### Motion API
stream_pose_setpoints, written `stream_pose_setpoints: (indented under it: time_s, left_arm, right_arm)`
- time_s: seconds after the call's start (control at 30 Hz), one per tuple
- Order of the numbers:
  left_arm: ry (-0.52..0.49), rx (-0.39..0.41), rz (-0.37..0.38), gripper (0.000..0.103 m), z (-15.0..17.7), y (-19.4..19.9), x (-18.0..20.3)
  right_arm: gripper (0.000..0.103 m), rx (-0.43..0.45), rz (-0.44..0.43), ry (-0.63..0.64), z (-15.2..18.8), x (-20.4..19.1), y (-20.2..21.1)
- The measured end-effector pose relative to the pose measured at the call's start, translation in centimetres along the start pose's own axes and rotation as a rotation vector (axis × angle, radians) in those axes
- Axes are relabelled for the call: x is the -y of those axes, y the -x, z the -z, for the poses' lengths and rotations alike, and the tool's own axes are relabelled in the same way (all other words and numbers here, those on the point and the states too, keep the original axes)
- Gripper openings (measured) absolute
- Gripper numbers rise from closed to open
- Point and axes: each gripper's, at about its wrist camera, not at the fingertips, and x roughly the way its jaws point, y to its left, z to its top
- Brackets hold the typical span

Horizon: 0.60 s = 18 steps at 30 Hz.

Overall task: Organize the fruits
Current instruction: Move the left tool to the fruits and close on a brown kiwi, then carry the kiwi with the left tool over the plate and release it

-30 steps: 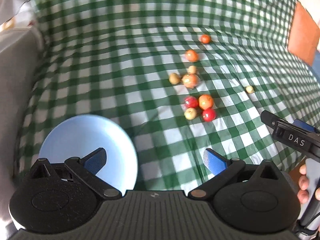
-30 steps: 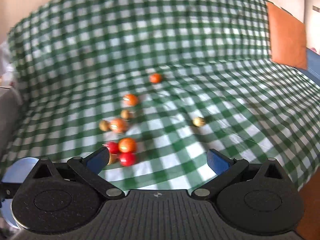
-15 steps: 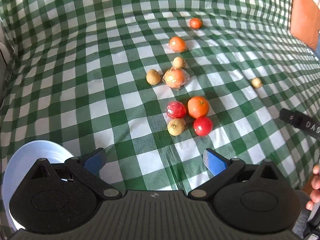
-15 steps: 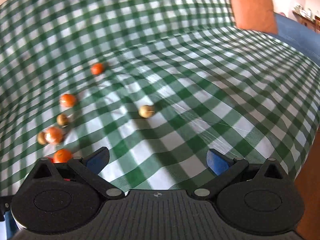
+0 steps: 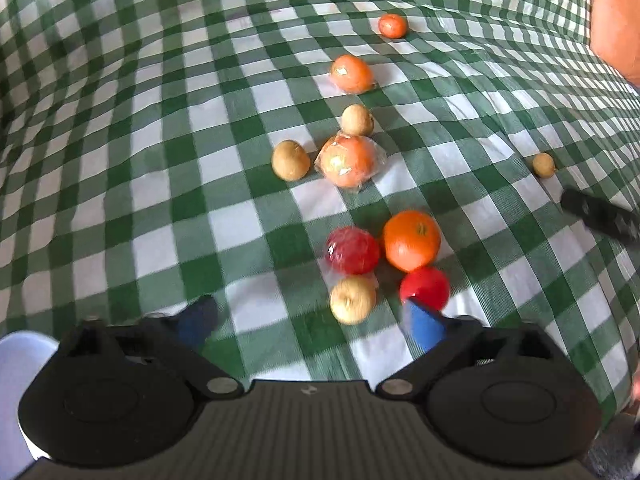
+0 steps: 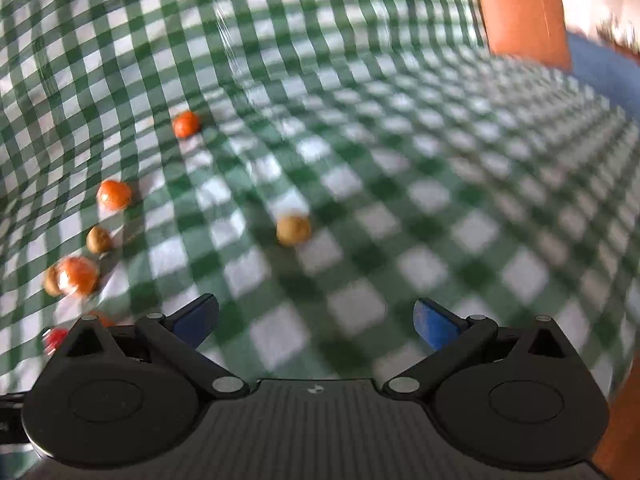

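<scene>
Several fruits lie on the green checked cloth (image 5: 160, 184). In the left wrist view a tan fruit (image 5: 352, 299), a red one (image 5: 425, 288), a wrapped red one (image 5: 353, 250) and an orange (image 5: 411, 240) cluster just ahead of my left gripper (image 5: 310, 318). Its jaws are closing, and nothing is pressed between them. The tan fruit sits near the right fingertip. Farther off lie a wrapped orange (image 5: 348, 160) and more tan and orange fruits. My right gripper (image 6: 316, 320) stands open and holds nothing; a lone tan fruit (image 6: 293, 230) lies ahead of it.
A pale blue plate (image 5: 20, 360) shows at the lower left edge of the left wrist view. The right gripper's black finger (image 5: 600, 216) reaches in from the right there. An orange cushion (image 6: 520, 12) and blue fabric (image 6: 608, 76) lie at the far right.
Both grippers have come down and forward toward the fruits, which now look larger. The plate has slid to the left view's corner. The left jaws have narrowed a little.
</scene>
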Motion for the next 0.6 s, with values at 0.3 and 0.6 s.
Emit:
stream_pose_setpoints:
  time_s: [0.3, 0.6]
  left_arm:
    - [-0.022, 0.043, 0.091, 0.027, 0.0, -0.6, -0.4]
    - [0.011, 0.091, 0.094, 0.027, 1.3, 2.8, -1.1]
  right_arm:
    - [0.061, -0.03, -0.058, 0.134, -3.3, -1.3, -7.7]
    - [0.028, 0.02, -0.066, 0.109, -2.7, -1.3, -4.8]
